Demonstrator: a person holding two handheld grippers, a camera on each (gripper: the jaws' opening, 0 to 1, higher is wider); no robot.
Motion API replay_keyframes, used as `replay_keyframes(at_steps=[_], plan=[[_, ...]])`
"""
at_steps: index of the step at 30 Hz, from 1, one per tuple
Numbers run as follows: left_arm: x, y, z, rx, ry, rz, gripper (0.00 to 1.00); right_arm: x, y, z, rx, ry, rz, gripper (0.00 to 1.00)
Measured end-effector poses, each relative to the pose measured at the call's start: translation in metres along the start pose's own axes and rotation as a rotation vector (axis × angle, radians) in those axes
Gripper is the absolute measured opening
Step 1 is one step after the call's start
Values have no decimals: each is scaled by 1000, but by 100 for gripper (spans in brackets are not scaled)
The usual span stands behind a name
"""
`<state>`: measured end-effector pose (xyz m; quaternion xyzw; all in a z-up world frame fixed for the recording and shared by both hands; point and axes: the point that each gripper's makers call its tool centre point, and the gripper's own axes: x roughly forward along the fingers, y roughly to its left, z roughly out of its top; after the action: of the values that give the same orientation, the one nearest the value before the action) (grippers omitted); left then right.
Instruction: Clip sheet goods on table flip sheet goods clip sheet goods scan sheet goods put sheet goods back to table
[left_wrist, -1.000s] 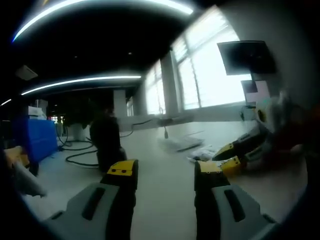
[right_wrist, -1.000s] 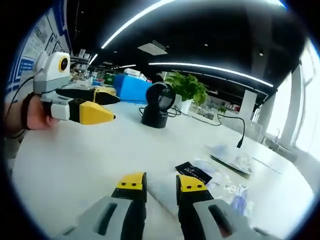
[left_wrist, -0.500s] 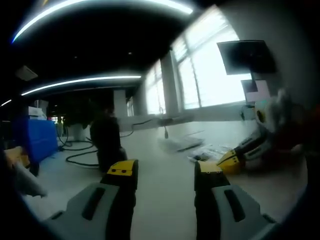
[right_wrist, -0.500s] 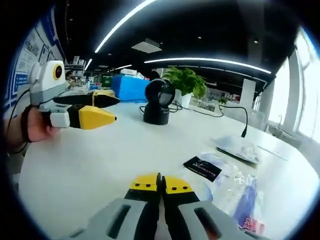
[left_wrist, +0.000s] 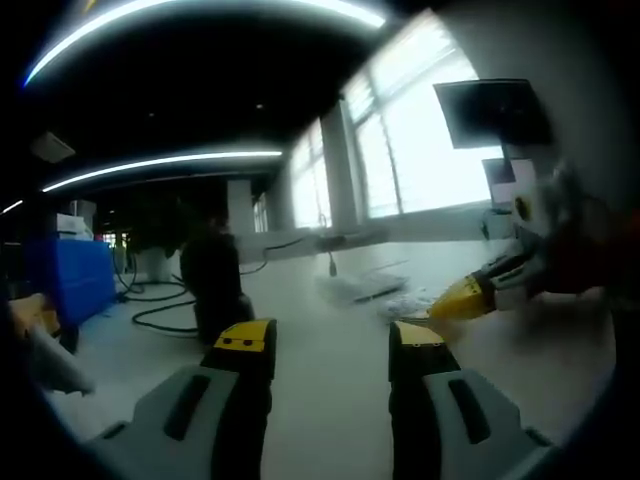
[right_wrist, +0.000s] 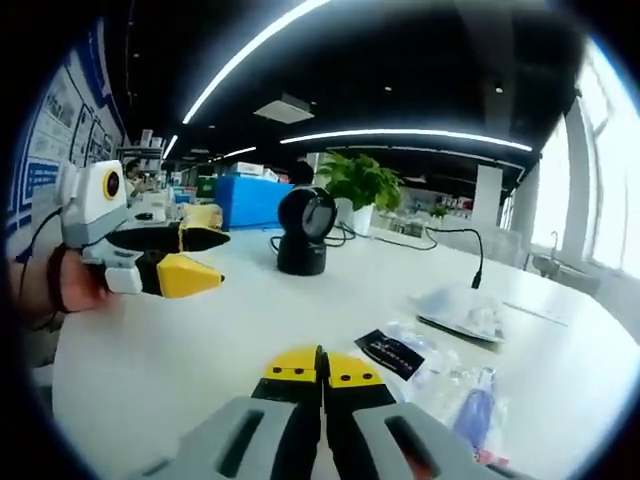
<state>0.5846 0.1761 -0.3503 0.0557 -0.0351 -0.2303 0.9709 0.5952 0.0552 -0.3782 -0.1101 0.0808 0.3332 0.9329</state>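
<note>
My right gripper (right_wrist: 322, 366) is shut, low over the white table (right_wrist: 170, 350). A clear packet with a black label (right_wrist: 392, 350) lies right at its tips; its thin edge appears pinched between the jaws. More clear packets, one with blue print (right_wrist: 470, 412), lie just right of it. In the left gripper view the right gripper (left_wrist: 445, 306) reaches in from the right, raised off the table, tip closed. My left gripper (left_wrist: 330, 338) is open with nothing between its jaws. In the right gripper view a hand holds the left gripper (right_wrist: 222, 260) at the left, above the table.
A black round-headed scanner (right_wrist: 305, 230) stands on the table's far side, dark in the other view as the scanner (left_wrist: 212, 285). A flat pile of clear bags (right_wrist: 460, 308) and a gooseneck microphone (right_wrist: 478, 265) sit at right. Blue crate (right_wrist: 245, 200) and plant (right_wrist: 362, 180) stand behind.
The right gripper went from open to shut over the clear packet, then rose a little from the table. The left gripper stayed open and nearly still.
</note>
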Motion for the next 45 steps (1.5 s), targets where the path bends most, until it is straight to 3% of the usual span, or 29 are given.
replay_keyframes(at_steps=[20, 45], plan=[[0, 1, 0, 4, 2, 4, 38, -28, -30, 45, 153, -98, -64, 0], [0, 1, 0, 6, 1, 6, 38, -52, -91, 95, 196, -191, -166, 0]])
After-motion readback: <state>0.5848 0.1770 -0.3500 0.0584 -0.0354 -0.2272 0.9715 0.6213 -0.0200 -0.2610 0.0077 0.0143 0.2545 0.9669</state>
